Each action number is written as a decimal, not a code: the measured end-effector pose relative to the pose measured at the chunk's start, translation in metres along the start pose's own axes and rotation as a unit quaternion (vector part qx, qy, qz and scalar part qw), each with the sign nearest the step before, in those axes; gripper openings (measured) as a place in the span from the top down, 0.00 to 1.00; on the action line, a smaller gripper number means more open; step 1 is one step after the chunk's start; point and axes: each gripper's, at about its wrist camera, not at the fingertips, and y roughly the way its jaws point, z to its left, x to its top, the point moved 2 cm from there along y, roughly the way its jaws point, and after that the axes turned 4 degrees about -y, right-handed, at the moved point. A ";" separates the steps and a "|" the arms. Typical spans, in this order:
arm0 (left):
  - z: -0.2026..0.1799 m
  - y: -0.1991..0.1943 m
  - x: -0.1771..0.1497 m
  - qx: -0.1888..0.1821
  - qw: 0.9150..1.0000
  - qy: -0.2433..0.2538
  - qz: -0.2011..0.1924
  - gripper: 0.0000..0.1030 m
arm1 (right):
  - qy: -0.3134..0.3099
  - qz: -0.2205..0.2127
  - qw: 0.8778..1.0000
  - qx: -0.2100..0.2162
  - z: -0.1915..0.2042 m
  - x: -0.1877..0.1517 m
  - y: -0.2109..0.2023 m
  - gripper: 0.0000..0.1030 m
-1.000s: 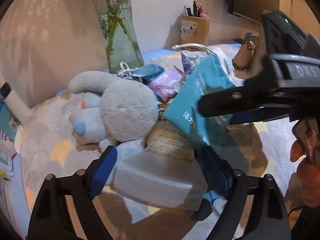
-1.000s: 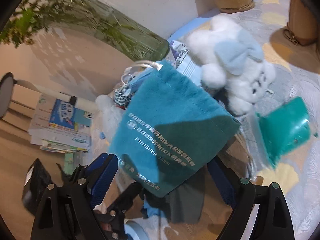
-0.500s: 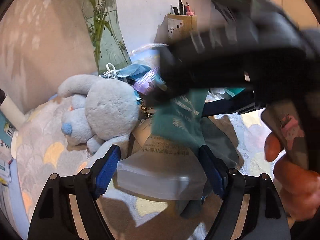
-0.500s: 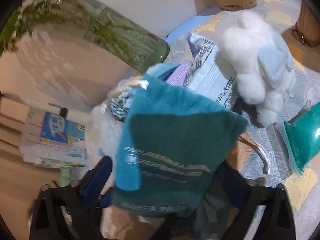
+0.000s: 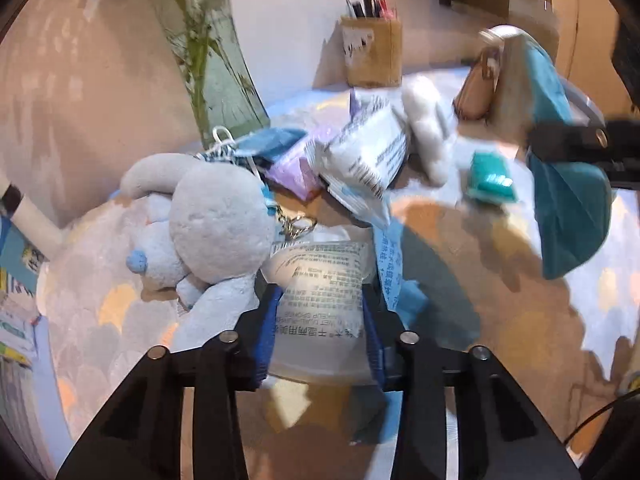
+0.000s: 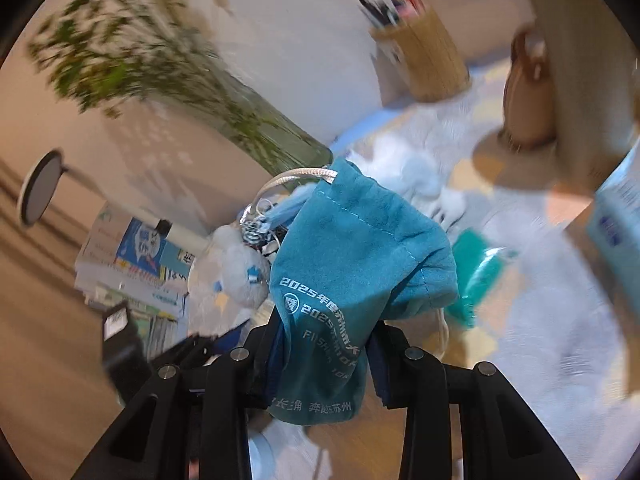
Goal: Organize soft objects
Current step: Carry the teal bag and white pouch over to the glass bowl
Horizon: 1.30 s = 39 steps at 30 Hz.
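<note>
A: Where is the sorting standing, would you say?

B: Early on, by the look of it. The left gripper point(image 5: 318, 320) is pinching a clear plastic packet point(image 5: 320, 304) with printed text; its jaws have just been closing and the blue pads are now pressing on the packet's sides. The right gripper point(image 6: 320, 354) is doing the same with the teal drawstring pouch point(image 6: 348, 276): its jaws have just been closing too, and the pouch is hanging bunched between them, clear of the table.

A: So two things are in hand. What is lying loose?

B: Most of the pile. The grey plush rabbit point(image 5: 208, 220) is lying on the patterned cloth point(image 5: 92, 280) just left of the packet, touching it. Behind it a purple packet point(image 5: 294, 170) and a white printed packet point(image 5: 364, 160) are leaning together, with a blue fabric piece point(image 5: 276, 140) tucked at the foot of the glass vase point(image 5: 216, 64). A white plush point(image 5: 426, 128) is lying farther back, and a small teal packet point(image 5: 490, 178) is sitting apart to the right.

A: Is anything looking sorted yet?

B: Nothing that is showing. No bin or tidy group is coming into view, so where the held pieces are going cannot be told. The pen holder point(image 5: 374, 52) and the tan bag point(image 5: 478, 90) are standing at the back, apart from the heap.

A: So the bulk is remaining.

B: Likely so; only the pouch and the clear packet are being handled.
</note>
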 end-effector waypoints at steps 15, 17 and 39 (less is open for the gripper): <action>-0.008 -0.095 -0.052 -0.037 0.984 -0.146 -0.096 0.67 | -0.208 0.134 0.965 -0.089 0.008 -0.056 -0.001 0.63; -0.017 -0.094 -0.061 -0.046 0.984 -0.149 -0.091 0.67 | -0.203 0.136 0.966 -0.084 0.004 -0.061 0.007 0.45; -0.047 -0.098 -0.091 -0.060 0.976 -0.188 -0.089 0.67 | -0.186 0.110 0.969 -0.118 -0.004 -0.107 -0.009 0.07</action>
